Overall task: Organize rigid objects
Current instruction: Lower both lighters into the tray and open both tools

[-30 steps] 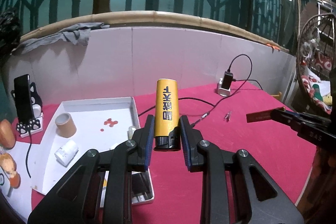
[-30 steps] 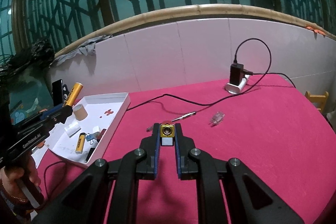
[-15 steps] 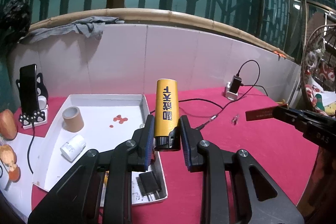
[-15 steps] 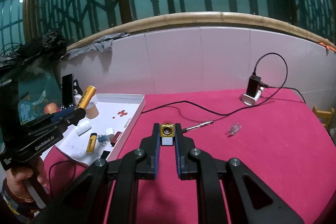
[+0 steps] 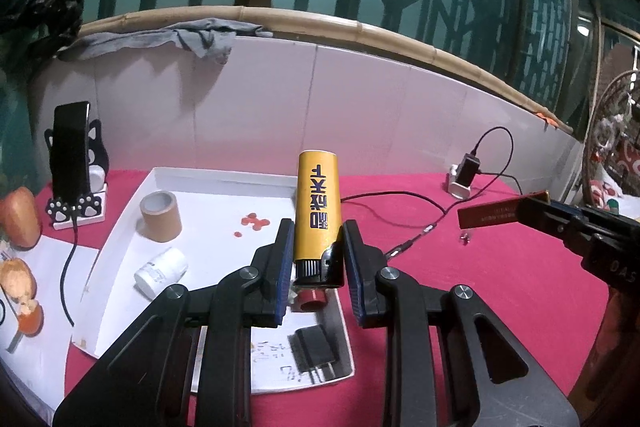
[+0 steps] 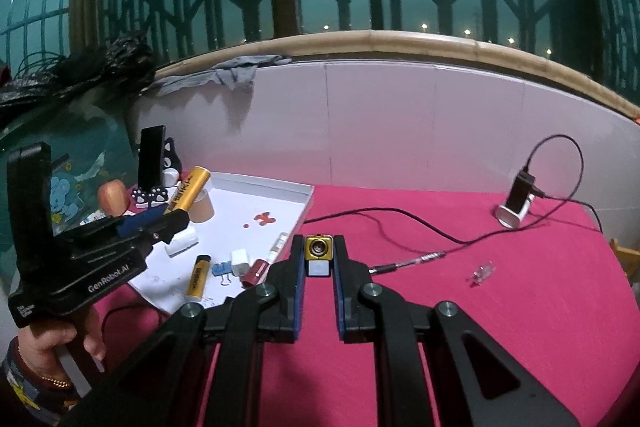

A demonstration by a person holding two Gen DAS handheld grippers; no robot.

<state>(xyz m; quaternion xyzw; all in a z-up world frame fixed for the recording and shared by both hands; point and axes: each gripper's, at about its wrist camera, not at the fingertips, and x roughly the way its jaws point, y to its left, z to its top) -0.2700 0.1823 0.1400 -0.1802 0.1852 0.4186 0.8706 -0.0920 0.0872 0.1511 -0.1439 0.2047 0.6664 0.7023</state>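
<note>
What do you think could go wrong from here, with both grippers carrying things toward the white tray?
1. The left gripper clamps the yellow lighter only near its black base, so the tall body could pivot or slip.
2. The white tray is already crowded near its front with a second lighter, a binder clip and a red cap; a drop there could knock them.
3. The right gripper pinches a thin red stick by one end; it may twist out.

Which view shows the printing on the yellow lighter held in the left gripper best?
The left wrist view: the yellow lighter stands upright, close and sharp, its dark printing facing the camera. The right wrist view shows it small and tilted at the far left.
</note>
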